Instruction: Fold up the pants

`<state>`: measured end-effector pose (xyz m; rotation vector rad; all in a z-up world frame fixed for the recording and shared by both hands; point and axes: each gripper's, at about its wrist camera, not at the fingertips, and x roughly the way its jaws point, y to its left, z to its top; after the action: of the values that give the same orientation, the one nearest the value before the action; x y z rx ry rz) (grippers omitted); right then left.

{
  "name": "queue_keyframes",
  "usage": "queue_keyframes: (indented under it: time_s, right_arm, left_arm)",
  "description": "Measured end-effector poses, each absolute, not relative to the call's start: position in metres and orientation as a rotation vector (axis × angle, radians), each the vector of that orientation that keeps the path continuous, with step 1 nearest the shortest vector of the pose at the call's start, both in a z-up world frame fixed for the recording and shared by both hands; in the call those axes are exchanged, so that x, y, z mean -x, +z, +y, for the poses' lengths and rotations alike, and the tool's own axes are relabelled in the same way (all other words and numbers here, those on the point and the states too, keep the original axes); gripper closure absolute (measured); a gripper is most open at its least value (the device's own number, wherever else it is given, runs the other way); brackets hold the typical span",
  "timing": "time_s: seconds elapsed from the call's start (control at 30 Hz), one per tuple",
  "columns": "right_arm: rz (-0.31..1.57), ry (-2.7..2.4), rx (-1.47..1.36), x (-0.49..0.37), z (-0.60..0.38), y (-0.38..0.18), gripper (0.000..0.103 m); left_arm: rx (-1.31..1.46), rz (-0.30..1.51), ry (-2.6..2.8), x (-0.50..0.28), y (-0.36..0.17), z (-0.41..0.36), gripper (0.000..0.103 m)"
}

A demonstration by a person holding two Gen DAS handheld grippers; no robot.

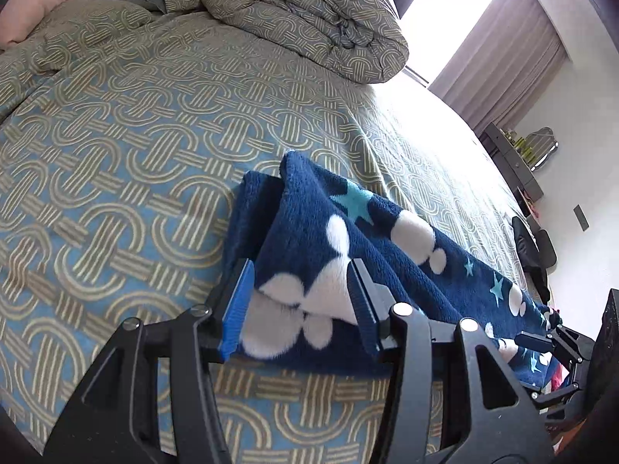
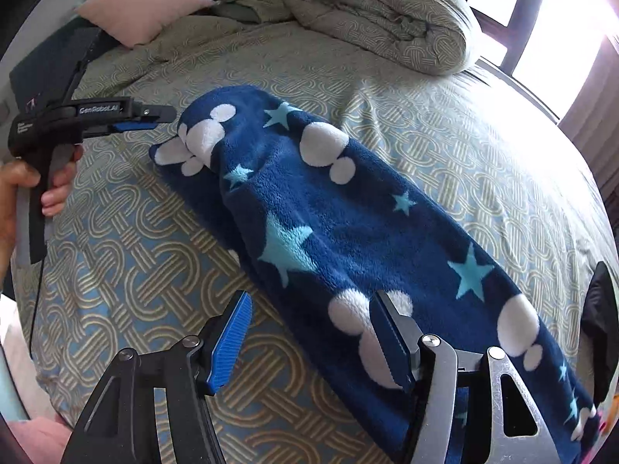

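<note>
Left wrist view: the pants point(image 1: 348, 232), navy fleece with white blobs and stars, lie on the bed point(image 1: 116, 154). The left gripper point(image 1: 301, 305) straddles their near end, jaws apart, not pinching.

Right wrist view: the pants point(image 2: 348, 232) lie folded lengthwise. The right gripper point(image 2: 309, 336) is released over their edge; the left gripper point(image 2: 154, 118) is beside their far end.
</note>
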<state>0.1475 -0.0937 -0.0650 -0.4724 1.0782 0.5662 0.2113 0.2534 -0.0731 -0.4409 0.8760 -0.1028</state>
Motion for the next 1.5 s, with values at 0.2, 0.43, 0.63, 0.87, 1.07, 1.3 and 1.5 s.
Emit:
queue_keyframes:
  time_s: [0.2, 0.43, 0.63, 0.87, 1.07, 1.3, 1.5]
  right_arm:
    - [1.102, 0.53, 0.456, -0.16, -0.085, -0.072, 0.038]
    - [1.127, 0.49, 0.359, -0.173, -0.102, -0.072, 0.038]
    - [1.145, 0.51, 0.34, -0.167, -0.107, -0.079, 0.038]
    - [1.146, 0.532, 0.376, -0.167, -0.112, -0.078, 0.038]
    - [1.116, 0.615, 0.344, -0.215, -0.088, -0.052, 0.038]
    - [1.095, 0.82, 0.316, -0.318, 0.014, -0.017, 0.037]
    - [1.284, 0.954, 0.474, -0.356, 0.109, -0.094, 0.032]
  left_arm:
    - [0.45, 0.878, -0.171, -0.228, -0.054, 0.248, 0.095]
    - [0.27, 0.745, -0.094, -0.204, 0.011, 0.265, 0.093]
    - [0.255, 0.948, 0.036, -0.215, -0.055, 0.288, 0.093]
    - [0.316, 0.955, -0.052, -0.182, -0.063, 0.269, 0.067]
    - [0.44, 0.936, -0.192, -0.163, -0.071, 0.241, 0.061]
    - [0.66, 0.938, -0.149, -0.172, -0.103, 0.245, 0.061]
    - [0.756, 0.904, -0.163, -0.173, -0.113, 0.254, 0.06]
